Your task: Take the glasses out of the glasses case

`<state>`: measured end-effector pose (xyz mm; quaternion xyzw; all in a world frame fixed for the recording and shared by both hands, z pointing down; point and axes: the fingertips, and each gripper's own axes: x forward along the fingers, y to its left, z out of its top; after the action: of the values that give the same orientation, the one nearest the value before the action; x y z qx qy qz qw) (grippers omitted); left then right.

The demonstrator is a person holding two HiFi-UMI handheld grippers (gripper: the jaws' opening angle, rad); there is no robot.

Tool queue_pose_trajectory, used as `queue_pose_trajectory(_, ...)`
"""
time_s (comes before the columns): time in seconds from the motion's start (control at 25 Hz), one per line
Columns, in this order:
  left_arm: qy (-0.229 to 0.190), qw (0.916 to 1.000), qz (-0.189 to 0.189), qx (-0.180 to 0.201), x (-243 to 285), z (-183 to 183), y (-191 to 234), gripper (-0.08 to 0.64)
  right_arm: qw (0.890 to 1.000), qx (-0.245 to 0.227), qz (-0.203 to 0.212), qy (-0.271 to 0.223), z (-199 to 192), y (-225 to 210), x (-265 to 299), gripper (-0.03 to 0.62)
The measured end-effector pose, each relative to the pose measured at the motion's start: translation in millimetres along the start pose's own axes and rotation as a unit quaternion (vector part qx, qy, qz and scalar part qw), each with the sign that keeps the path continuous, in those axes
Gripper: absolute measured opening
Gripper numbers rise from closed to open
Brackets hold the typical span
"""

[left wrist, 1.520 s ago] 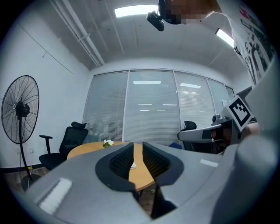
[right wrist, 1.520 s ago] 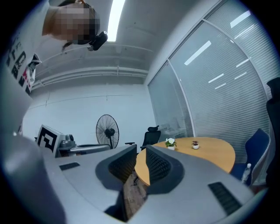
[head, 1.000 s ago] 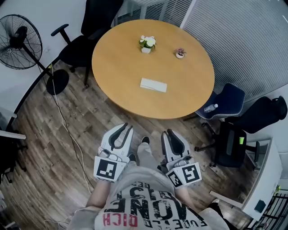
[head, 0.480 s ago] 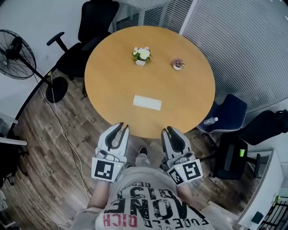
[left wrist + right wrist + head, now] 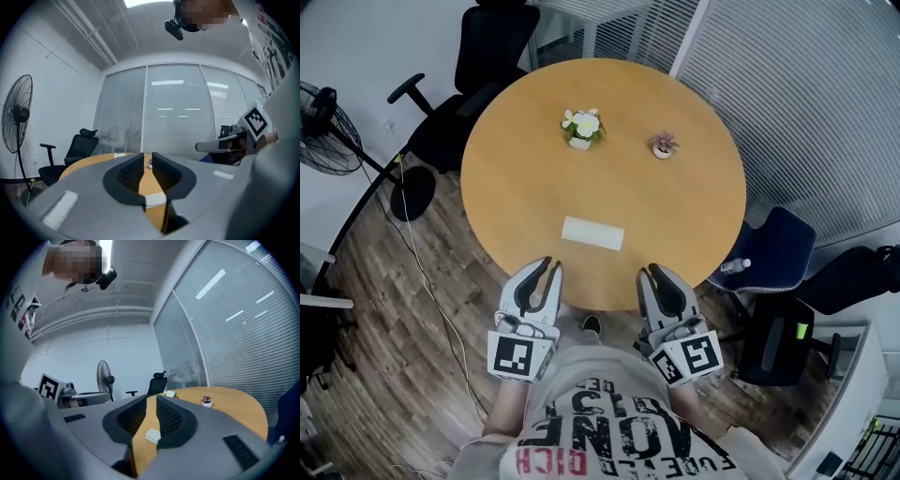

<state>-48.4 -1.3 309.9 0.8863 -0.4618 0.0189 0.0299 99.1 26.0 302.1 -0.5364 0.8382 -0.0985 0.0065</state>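
A closed white glasses case (image 5: 592, 233) lies on the round wooden table (image 5: 694, 202), toward its near edge. It shows past the jaws in the left gripper view (image 5: 154, 200) and in the right gripper view (image 5: 153, 435). My left gripper (image 5: 542, 266) hangs level at the table's near edge, left of the case. Its jaws (image 5: 147, 157) have just been closing a little and stand slightly apart with nothing between them. My right gripper (image 5: 650, 273) is level at the near edge, right of the case, shut and empty (image 5: 151, 399).
A white flower pot (image 5: 581, 127) and a small pink plant pot (image 5: 662, 145) stand at the table's far side. Black office chairs (image 5: 478, 56) are behind the table, a blue chair (image 5: 769, 253) to its right, a standing fan (image 5: 323, 127) to its left. Glass walls with blinds are behind.
The table and case have come nearer in the head view. Both grippers, earlier over the floor short of the table, now reach its near edge.
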Motion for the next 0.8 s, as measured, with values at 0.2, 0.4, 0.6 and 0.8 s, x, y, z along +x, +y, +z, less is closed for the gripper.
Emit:
queue_pose_trajectory(0.2,0.009,0.9999,0.003,-0.007,12,-10,7,0.063,1.0,0.013,-0.01,0.015,-12,-12,7,0.028)
queue_pose_trajectory(0.4,0.015,0.9998,-0.005,-0.012,27,-15,21,0.063,0.999,0.018,-0.025,0.02,-15,-20,23,0.028)
queue_pose_trajectory(0.6,0.025,0.999,-0.032,-0.02,50,-13,43,0.063,0.998,0.02,-0.048,0.024,-11,-22,48,0.028)
queue_pose_trajectory(0.8,0.025,0.9969,-0.074,-0.015,76,-4,60,0.061,0.997,0.012,-0.069,0.025,-3,-18,71,0.028)
